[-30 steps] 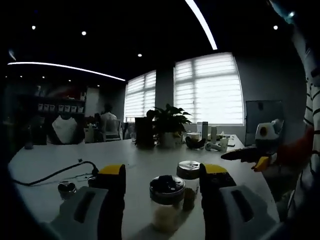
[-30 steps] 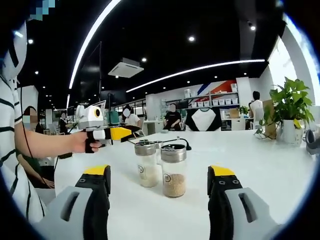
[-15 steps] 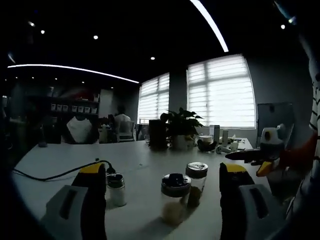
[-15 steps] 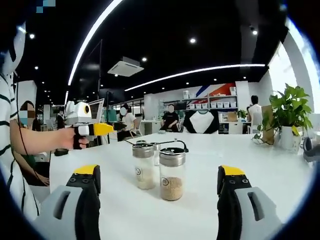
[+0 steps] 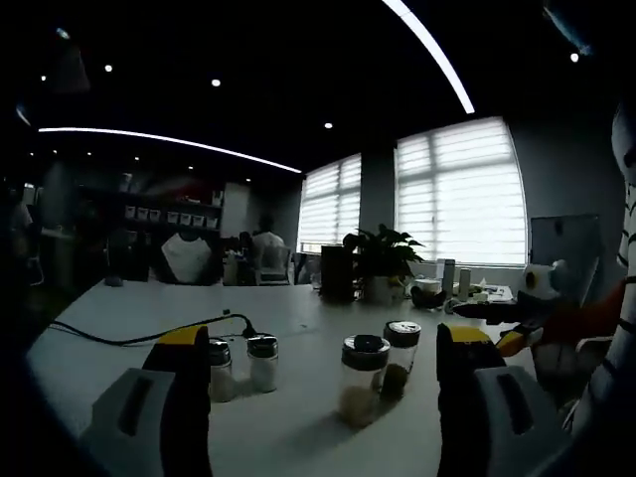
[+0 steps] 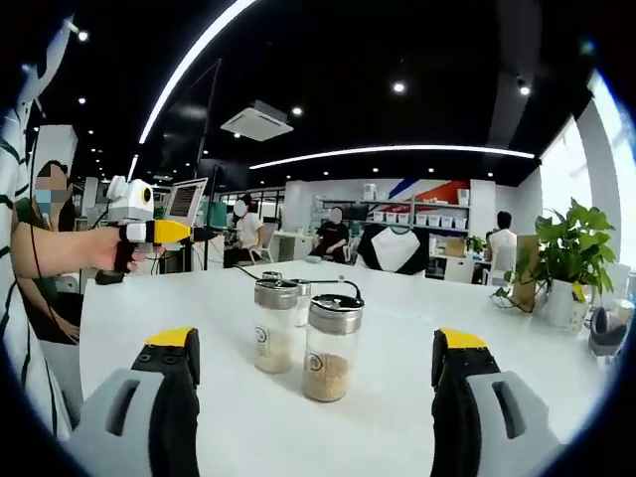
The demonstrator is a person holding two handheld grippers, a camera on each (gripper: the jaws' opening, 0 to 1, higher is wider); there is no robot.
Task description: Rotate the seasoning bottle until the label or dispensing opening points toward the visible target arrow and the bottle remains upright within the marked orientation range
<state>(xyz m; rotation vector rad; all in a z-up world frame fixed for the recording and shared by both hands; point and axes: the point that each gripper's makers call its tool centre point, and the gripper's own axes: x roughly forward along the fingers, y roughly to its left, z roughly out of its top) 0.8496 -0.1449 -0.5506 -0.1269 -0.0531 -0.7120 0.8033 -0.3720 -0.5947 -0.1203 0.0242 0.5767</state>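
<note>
from where i sit, nothing of the turning looks done yet. my right gripper hangs above the white table with its jaws spread wide and nothing between them, and the same goes for my left gripper, jaws wide apart and apart from every jar. the seasoning bottle i take to be the task's thing stands upright on the table just ahead of the right jaws, a round label facing me, with a second shaker just beside it and slightly behind. in the left gripper view the same pair stands between the jaws but further out, the pale-filled one nearer, and two small shakers sit off by the left jaw near a black cable. i cannot make out any target arrow or marked range on the table in either view, so i cannot judge how far the label is off. what is left, i reckon, is everything: close on the bottle, twist it, keep it standing.
</note>
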